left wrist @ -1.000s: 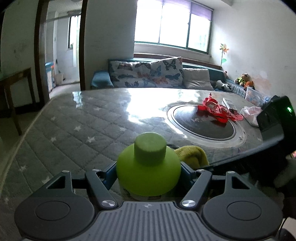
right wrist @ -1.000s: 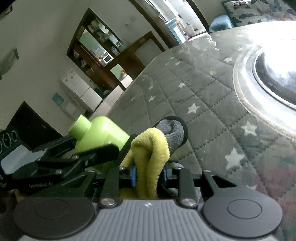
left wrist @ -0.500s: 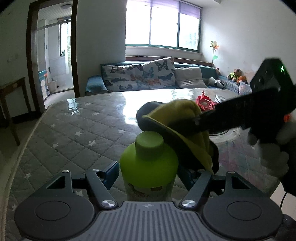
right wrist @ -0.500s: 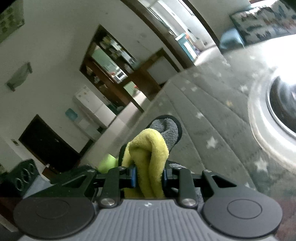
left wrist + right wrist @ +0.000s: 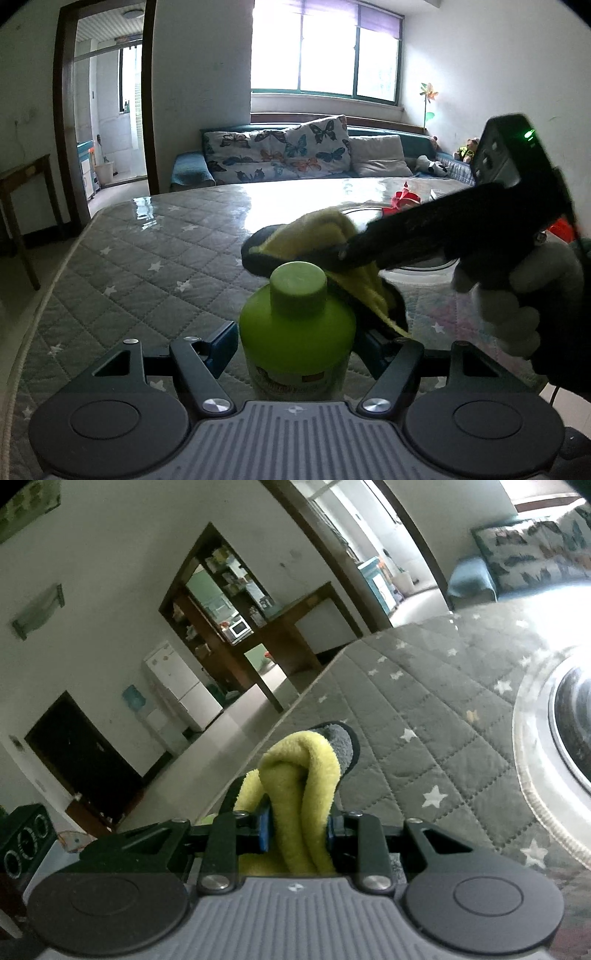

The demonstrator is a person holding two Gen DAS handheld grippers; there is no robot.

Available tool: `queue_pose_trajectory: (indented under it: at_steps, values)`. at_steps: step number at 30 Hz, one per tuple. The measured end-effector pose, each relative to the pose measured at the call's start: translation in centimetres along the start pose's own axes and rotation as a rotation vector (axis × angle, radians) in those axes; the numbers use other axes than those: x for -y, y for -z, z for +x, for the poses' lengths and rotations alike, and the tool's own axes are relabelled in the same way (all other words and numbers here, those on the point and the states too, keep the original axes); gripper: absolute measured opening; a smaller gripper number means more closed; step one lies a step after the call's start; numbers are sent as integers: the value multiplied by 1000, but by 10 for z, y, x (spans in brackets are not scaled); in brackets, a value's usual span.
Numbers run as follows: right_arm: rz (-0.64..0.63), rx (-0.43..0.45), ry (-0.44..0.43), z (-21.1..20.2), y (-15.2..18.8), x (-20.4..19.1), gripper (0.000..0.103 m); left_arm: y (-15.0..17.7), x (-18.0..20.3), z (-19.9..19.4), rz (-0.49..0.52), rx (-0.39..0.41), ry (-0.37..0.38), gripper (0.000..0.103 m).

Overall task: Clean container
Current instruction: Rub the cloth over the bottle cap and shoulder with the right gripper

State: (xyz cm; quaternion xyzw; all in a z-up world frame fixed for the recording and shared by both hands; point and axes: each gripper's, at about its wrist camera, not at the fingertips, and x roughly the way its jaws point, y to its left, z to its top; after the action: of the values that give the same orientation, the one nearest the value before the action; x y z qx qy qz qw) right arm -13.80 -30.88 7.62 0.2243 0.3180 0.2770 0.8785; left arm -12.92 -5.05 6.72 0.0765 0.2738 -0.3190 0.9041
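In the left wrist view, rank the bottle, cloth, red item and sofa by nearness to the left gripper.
1. Bottle, clamped in the left gripper.
2. Cloth, just behind the bottle's cap, to the right.
3. Red item, far right of the table.
4. Sofa, beyond the table.

Cloth [image 5: 354, 258] behind bottle [image 5: 297, 328], touching.

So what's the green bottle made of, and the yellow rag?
The green bottle looks like smooth matte plastic: even colour, moulded cap, soft sheen. The yellow rag looks like fuzzy microfibre or terry cloth with a grey side: nubbly pile, soft folds.
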Motion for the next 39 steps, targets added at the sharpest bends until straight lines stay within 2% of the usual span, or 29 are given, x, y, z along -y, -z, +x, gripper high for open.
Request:
queue_pose_trajectory:
  at_steps: [11,19,24,32,39]
  values:
    - [65,-102,64,26,27,34,26,1,-2,2,-30,-9,-9,72]
    - [22,-126,82,17,44,29,26,-3,2,6,-132,-9,-84,72]
    - [6,-134,84,12,48,22,26,-3,1,3,-101,-7,-79,71]
    - [68,-104,28,1,43,25,26,-4,1,-6,-19,-6,-27,72]
    - [20,-22,-13,-19,17,9,26,-4,1,-10,3,-1,-13,71]
